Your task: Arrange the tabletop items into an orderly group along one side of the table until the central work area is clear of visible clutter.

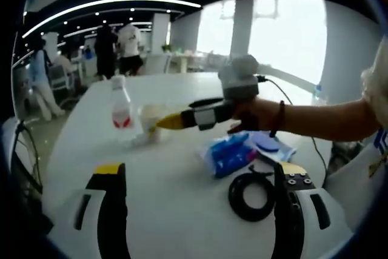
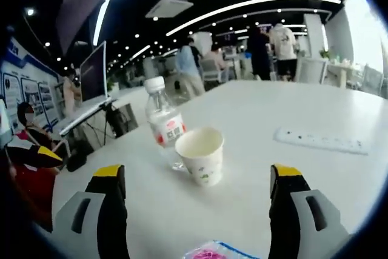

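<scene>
A clear water bottle (image 1: 121, 110) with a red label stands on the white table (image 1: 182, 216), with a paper cup (image 1: 151, 121) just right of it. My right gripper (image 1: 173, 121), held by a hand, reaches in from the right with its yellow tips beside the cup. In the right gripper view, the cup (image 2: 200, 156) and bottle (image 2: 162, 119) stand ahead of my right gripper (image 2: 197, 171), which is open and holds nothing. My left gripper (image 1: 200, 171) is open and empty too. A blue tissue pack (image 1: 229, 154) and a black ring (image 1: 251, 196) lie near its right jaw.
A white power strip (image 2: 321, 141) lies on the table (image 2: 273, 107) to the right. A round blue object (image 1: 267, 144) lies behind the tissue pack. A pink and blue packet (image 2: 209, 252) peeks in at the bottom edge. People stand beyond the table's far side.
</scene>
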Action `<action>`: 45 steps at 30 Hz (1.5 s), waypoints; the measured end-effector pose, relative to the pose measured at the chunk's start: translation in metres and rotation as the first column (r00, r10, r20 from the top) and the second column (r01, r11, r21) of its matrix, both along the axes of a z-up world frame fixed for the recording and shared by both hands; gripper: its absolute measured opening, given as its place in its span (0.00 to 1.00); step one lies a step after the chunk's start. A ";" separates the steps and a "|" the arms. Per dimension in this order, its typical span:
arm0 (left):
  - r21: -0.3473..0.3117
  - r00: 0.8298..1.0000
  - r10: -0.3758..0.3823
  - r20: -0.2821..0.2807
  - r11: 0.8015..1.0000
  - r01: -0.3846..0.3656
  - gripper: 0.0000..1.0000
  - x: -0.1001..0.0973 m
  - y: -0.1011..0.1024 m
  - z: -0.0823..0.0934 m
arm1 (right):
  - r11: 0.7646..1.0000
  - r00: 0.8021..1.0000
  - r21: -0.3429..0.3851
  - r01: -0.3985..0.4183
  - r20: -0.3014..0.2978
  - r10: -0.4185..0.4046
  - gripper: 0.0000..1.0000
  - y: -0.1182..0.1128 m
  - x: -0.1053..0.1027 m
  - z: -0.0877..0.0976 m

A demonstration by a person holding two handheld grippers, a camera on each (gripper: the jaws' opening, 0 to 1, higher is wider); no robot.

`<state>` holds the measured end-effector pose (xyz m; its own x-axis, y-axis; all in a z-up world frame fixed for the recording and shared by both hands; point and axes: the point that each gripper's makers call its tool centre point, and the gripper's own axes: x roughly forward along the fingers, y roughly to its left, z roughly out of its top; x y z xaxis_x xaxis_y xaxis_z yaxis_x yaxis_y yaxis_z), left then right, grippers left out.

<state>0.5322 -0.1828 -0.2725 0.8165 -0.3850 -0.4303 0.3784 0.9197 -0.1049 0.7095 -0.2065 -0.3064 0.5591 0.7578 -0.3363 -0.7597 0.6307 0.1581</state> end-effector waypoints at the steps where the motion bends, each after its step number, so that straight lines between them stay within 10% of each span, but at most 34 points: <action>1: 0.000 1.000 -0.001 -0.002 1.000 0.001 0.99 0.000 0.000 0.000 | 1.000 1.000 0.001 0.001 -0.001 -0.001 0.99 -0.001 -0.001 0.001; 29: 0.013 0.999 -0.040 0.001 0.999 0.040 0.99 -0.001 -0.013 0.002 | 0.997 0.997 -0.014 0.075 -0.006 -0.075 0.99 -0.096 -0.043 0.030; 45: 0.030 0.999 -0.044 -0.003 0.999 0.044 0.99 -0.006 -0.015 0.004 | 0.990 0.990 -0.073 0.122 -0.060 -0.126 0.97 -0.132 -0.073 0.001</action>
<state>0.5267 -0.1979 -0.2682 0.7980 -0.4075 -0.4441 0.4185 0.9048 -0.0782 0.6363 -0.3387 -0.3056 0.6230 0.6577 -0.4234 -0.6647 0.7305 0.1568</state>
